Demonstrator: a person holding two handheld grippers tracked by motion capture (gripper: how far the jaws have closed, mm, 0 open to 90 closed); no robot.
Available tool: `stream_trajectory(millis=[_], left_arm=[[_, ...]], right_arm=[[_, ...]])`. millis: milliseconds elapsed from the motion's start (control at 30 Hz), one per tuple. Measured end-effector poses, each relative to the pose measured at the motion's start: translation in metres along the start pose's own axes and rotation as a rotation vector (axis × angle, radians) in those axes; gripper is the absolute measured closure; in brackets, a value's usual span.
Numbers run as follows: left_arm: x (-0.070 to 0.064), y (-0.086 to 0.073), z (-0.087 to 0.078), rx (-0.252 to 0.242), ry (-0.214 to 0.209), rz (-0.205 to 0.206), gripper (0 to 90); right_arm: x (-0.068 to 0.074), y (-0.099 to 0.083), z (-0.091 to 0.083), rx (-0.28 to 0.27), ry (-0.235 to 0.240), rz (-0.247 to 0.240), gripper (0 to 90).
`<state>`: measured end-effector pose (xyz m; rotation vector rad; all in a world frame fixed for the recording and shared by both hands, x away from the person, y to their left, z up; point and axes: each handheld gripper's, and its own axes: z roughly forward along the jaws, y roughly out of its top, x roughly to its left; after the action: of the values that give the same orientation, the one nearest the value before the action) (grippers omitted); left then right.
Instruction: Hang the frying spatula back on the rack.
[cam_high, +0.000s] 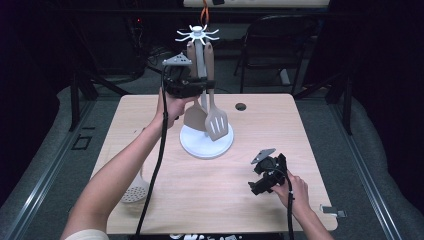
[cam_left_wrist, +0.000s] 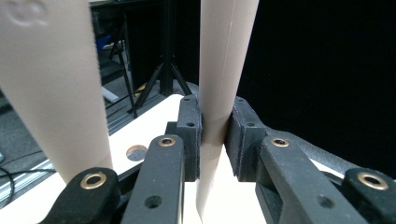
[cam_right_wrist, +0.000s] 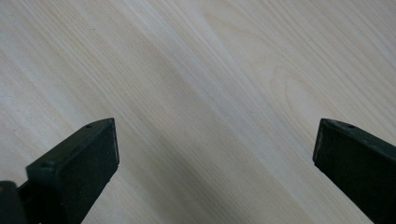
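L gripper (cam_high: 207, 86) was raised above the pale wooden tabletop (cam_high: 210, 195), up by the white utensil stand w/ round base and spoked hook top (cam_high: 205, 141). Its jaws were clamped on the handle of the beige plastic slotted turner (cam_high: 216, 121), which hung from the stand's top w/ its blade just above the base. In the left gripper view the handle (cam_left_wrist: 219, 93) ran upright between the two pads, pinched from both sides. A beige plastic solid spatula (cam_high: 195, 116) hung just beside it on the same stand, its handle (cam_left_wrist: 51, 88) near the L side of that view. R gripper (cam_high: 256, 186) sat low over bare tabletop near the front R, well apart from the stand, jaws wide open, nothing between them but wood grain (cam_right_wrist: 210, 93). A white perforated skimmer spoon (cam_high: 134, 192) lay at the tabletop's front L edge, partly behind the L forearm.
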<state>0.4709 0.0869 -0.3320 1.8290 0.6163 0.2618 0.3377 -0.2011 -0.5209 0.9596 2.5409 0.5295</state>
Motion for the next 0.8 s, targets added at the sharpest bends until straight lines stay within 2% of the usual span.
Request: stream_trajectory(millis=[200,467,633,733,800], left_arm=[[0.004,-0.001,0.000,0.003,0.007,-0.008,76.9],[0.012,-0.002,-0.001,0.001,0.013,-0.044,76.9],[0.014,-0.002,0.001,0.005,0.028,-0.047,76.5],[0.013,-0.003,0.001,0.004,0.053,-0.047,76.0],[0.009,-0.003,0.001,0.007,0.080,-0.034,75.8]], right_arm=[[0.000,0.000,-0.001,0.013,-0.004,-0.009,0.0],[0.000,0.000,0.000,0.015,0.001,-0.013,0.0],[0.000,0.000,0.001,0.015,0.006,-0.012,0.0],[0.002,0.000,0.002,0.023,0.012,-0.021,1.6],[0.003,0.001,0.002,0.032,0.012,-0.027,1.6]])
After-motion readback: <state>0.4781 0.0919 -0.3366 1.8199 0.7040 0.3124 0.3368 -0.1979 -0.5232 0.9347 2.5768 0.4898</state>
